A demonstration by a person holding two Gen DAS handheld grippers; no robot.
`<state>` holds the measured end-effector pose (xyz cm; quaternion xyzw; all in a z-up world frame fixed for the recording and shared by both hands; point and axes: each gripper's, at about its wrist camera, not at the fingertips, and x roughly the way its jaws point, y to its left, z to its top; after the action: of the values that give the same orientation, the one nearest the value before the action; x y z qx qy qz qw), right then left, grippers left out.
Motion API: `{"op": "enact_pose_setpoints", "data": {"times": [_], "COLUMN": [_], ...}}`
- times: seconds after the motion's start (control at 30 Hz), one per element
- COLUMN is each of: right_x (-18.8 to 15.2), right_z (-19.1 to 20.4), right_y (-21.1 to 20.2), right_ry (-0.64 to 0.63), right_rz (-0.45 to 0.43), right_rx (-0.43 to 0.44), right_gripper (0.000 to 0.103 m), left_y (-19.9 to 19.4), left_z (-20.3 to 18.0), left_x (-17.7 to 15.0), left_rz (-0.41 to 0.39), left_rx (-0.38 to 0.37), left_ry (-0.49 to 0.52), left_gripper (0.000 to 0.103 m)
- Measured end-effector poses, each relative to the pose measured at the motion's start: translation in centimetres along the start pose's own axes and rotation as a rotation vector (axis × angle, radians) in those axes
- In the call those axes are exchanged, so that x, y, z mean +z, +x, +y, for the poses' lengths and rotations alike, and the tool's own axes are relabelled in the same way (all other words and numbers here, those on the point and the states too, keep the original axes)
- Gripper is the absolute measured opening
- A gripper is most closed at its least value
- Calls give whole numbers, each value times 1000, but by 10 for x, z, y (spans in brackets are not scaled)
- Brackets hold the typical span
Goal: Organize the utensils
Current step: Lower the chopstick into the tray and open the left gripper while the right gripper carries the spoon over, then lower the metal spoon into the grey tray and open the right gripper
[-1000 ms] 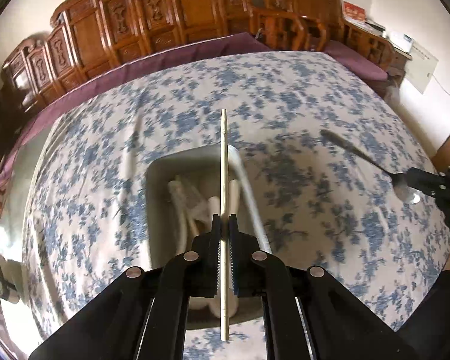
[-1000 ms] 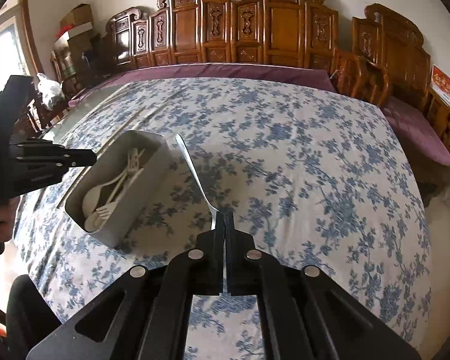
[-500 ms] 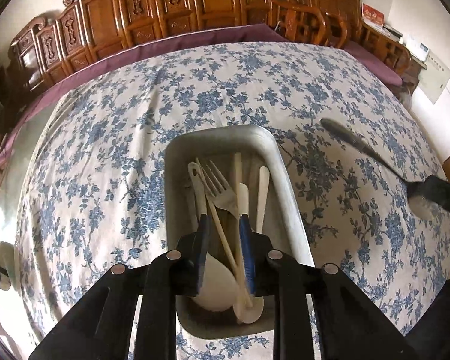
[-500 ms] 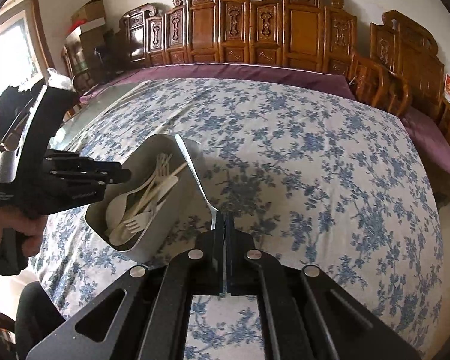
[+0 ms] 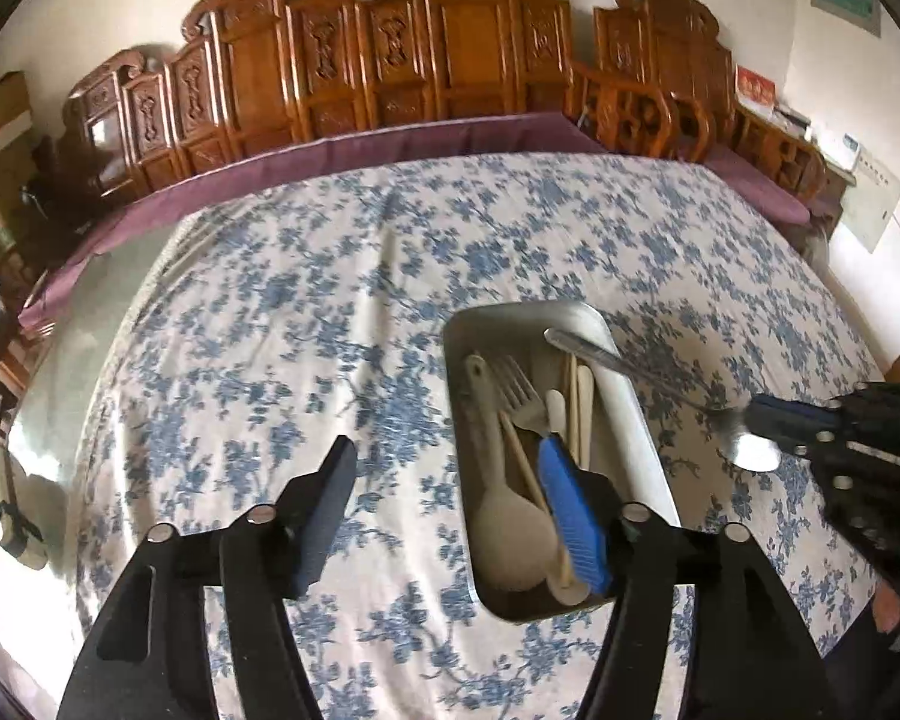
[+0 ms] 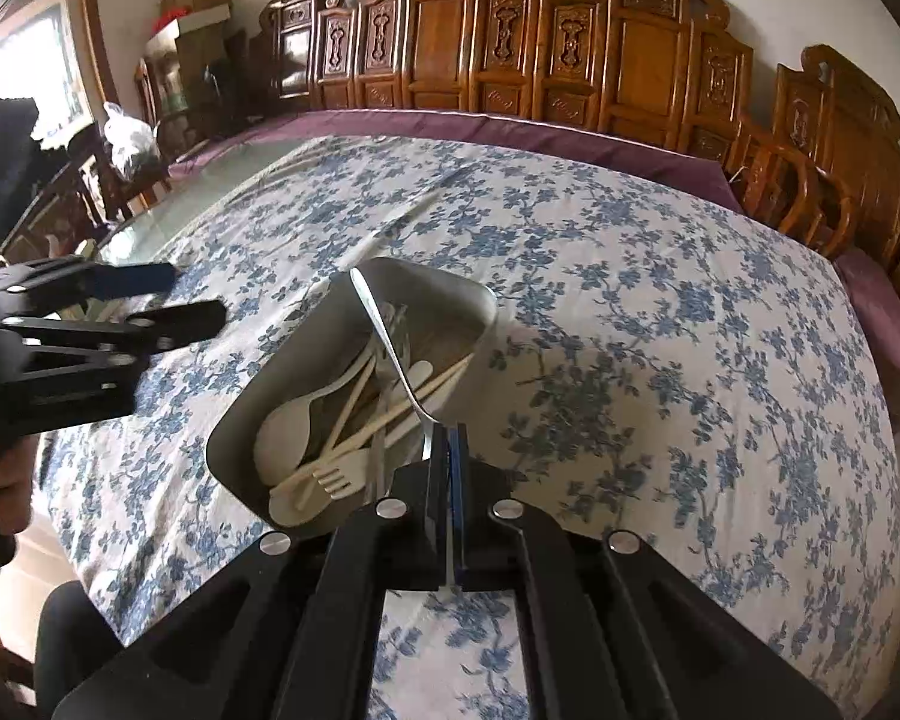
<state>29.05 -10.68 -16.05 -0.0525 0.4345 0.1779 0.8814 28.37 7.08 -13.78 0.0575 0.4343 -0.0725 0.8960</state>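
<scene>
Change, left gripper [image 5: 450, 492]: one second earlier its jaws were clamped on a pale chopstick held above the tray; the jaws had just been opening and now stood released with nothing between them.
Change, chopstick [image 5: 525, 468]: it now lay inside the tray [image 5: 642, 420] among a pale spoon [image 5: 504, 516], forks and sticks.
Change, right gripper [image 6: 447, 450]: it stood nearer the tray than before.
Pose, left gripper: it pointed steeply down at the tablecloth [image 5: 270, 330], its blue-padded finger over the tray's near end and the other finger over bare cloth to the left.
Pose, right gripper: it was clenched on a metal spoon [image 6: 390, 348], gripped at the bowl end, the handle reaching out over the tray.
Pose, hand [image 6: 0, 480]: it gripped the left gripper's handle at the frame edge.
Tray: it sat on the floral tablecloth, before carved wooden chairs [image 5: 450, 60].
Writing: a red item and a wall sign were visible but unreadable.
</scene>
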Motion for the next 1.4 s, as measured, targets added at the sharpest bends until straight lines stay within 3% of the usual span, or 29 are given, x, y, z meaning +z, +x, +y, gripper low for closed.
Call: {"op": "enact_pose_setpoints", "data": {"times": [0.07,0.3,0.6,0.77,0.93,1.4], "right_x": [5,20,26,24,23,21], "right_z": [9,32,40,45,56,60], "right_y": [7,35,66,71,62,48], "right_ry": [-12,-84,-107,-103,-104,-49], "right_rz": [6,37,76,79,60,45], "right_rx": [-15,-108,-159,-122,-17,153], "right_gripper": [2,2,2,2,6,11], "left_y": [-5,-14,-12,-12,-12,-17], "left_z": [8,30,44,45,48,49], "left_x": [-2,-10,-17,-18,-19,-17], "left_rz": [-16,-31,-26,-27,-25,-28], "left_rx": [-2,7,6,5,8,18], "left_ry": [-12,-32,-49,-53,-56,-60], "left_gripper": [68,68,68,68,68,68]}}
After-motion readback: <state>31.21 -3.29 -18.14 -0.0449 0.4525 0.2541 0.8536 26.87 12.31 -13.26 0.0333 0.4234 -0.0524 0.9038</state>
